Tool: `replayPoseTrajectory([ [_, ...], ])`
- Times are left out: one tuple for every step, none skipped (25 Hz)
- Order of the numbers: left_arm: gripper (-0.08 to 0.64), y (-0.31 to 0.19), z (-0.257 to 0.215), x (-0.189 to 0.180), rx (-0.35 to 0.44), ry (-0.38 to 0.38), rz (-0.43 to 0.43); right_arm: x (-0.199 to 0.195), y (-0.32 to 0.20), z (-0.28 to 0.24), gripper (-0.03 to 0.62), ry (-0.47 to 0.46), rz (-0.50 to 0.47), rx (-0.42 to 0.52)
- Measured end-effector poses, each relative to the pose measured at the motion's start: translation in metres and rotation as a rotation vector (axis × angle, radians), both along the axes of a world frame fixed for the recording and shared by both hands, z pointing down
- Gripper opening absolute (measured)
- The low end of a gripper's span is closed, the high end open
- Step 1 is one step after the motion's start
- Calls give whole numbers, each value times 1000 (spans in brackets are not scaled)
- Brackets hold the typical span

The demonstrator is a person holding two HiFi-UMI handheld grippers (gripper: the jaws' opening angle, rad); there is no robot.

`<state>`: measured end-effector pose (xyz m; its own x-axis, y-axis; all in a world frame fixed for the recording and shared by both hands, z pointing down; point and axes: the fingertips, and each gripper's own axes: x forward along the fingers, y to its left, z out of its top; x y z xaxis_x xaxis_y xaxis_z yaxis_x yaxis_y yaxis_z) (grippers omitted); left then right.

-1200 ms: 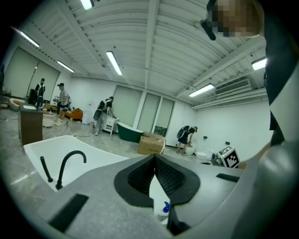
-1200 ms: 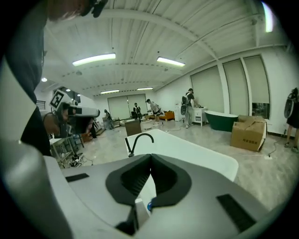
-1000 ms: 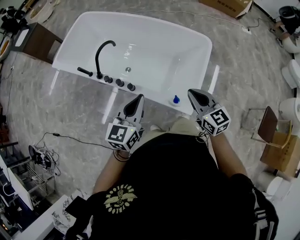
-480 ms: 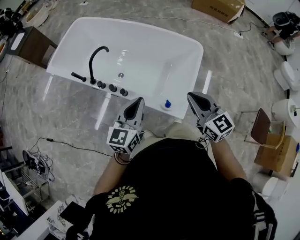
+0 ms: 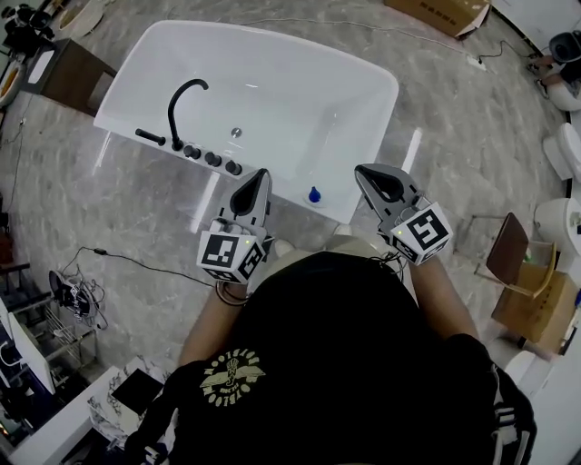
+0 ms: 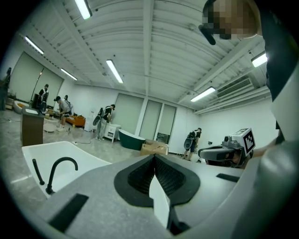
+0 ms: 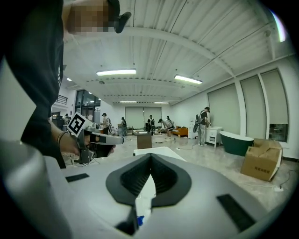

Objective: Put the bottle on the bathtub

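Observation:
A small bottle with a blue top [image 5: 314, 194] stands on the near rim of the white bathtub [image 5: 272, 36], to the right of the black faucet [image 5: 182, 95] and its knobs. It is apart from both grippers. My left gripper [image 5: 261, 174] is held close to my body just left of the bottle, shut and empty. My right gripper [image 5: 363, 170] is to the bottle's right, also shut and empty. In the left gripper view the jaws [image 6: 153, 158] meet above the tub and faucet [image 6: 58, 168]. The right gripper view shows a blue speck, the bottle [image 7: 140, 219], low behind the closed jaws.
A brown cabinet [image 5: 68, 73] stands at the tub's far left end. A cardboard box [image 5: 445, 11] lies beyond the tub, and a brown chair [image 5: 513, 250] and white fixtures [image 5: 567, 145] are to the right. Cables [image 5: 77, 295] lie on the floor at left. Several people stand far off.
The head view has shifted a little, so the tub sits slightly differently in the frame. Both grippers stay shut near my body, and the bottle keeps its place on the rim.

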<state>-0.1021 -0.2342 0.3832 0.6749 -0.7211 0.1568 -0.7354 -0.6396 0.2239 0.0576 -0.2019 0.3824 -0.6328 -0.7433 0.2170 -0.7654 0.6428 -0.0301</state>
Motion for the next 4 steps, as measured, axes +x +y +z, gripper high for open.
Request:
replayPoseTrajectory([
  [9,-3,-1,8,3,-5,-7,8,-4,0,9,-4,-2,3],
  [9,-6,-1,16,4,-11,-14,17,-7,0,10,-11,-3,4],
  [9,-8,-1,23,4,-17,-21,25,-9,0,9,-19,-4,5],
  [9,-10,-1,31,4,-23,-28,33,-12,0,9,-26,-5,5],
])
